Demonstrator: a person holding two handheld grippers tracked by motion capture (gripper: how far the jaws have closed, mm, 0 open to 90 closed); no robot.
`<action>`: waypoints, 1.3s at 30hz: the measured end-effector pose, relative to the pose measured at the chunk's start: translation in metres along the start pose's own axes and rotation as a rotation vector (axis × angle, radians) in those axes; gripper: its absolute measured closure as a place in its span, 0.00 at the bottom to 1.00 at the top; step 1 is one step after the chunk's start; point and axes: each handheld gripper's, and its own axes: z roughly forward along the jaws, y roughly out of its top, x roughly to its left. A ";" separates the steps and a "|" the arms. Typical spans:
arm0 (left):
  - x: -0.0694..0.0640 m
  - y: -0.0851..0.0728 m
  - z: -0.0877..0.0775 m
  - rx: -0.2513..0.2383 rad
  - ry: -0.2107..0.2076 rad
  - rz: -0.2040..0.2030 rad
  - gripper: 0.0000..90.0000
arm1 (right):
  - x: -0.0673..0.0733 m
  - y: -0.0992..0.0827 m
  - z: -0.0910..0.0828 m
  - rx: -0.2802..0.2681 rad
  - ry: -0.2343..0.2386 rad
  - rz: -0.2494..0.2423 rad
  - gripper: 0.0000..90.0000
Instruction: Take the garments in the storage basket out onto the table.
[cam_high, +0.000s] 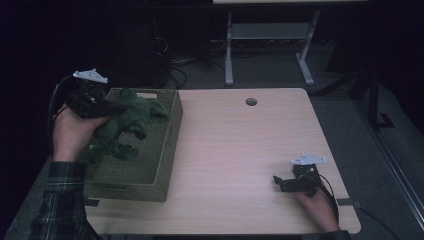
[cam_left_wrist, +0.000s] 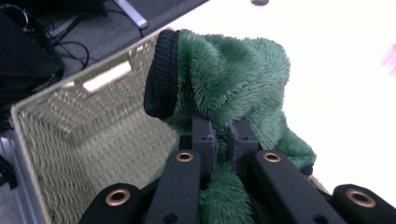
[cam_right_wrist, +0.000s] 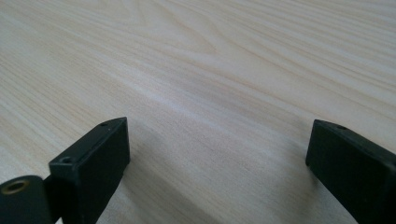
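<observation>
Clamping a green plush garment (cam_left_wrist: 233, 79) over the basket (cam_high: 165, 150), left hand-held gripper (cam_left_wrist: 223, 140); right hand-held gripper (cam_right_wrist: 217, 149) gapes wide

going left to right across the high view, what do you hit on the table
left tool shut on the green fleece garment → woven basket → bare tabletop with its cable hole → right tool, open

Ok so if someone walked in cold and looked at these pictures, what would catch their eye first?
Probably the fuzzy green garment, pinched in the left gripper and hanging over the woven basket at the table's left edge. Next, the right gripper, jaws wide apart, low over bare wood near the right front corner of the table.
</observation>
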 end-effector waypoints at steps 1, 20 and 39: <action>-0.002 0.003 -0.002 -0.005 -0.004 0.004 0.93 | 0.000 0.000 0.000 0.000 0.000 0.000 0.07; -0.055 0.052 0.008 -0.081 -0.117 0.070 0.93 | 0.000 0.000 0.000 0.000 0.000 0.000 0.07; -0.131 0.073 0.067 -0.082 -0.248 0.136 0.93 | 0.000 0.000 0.000 0.001 0.000 0.002 0.06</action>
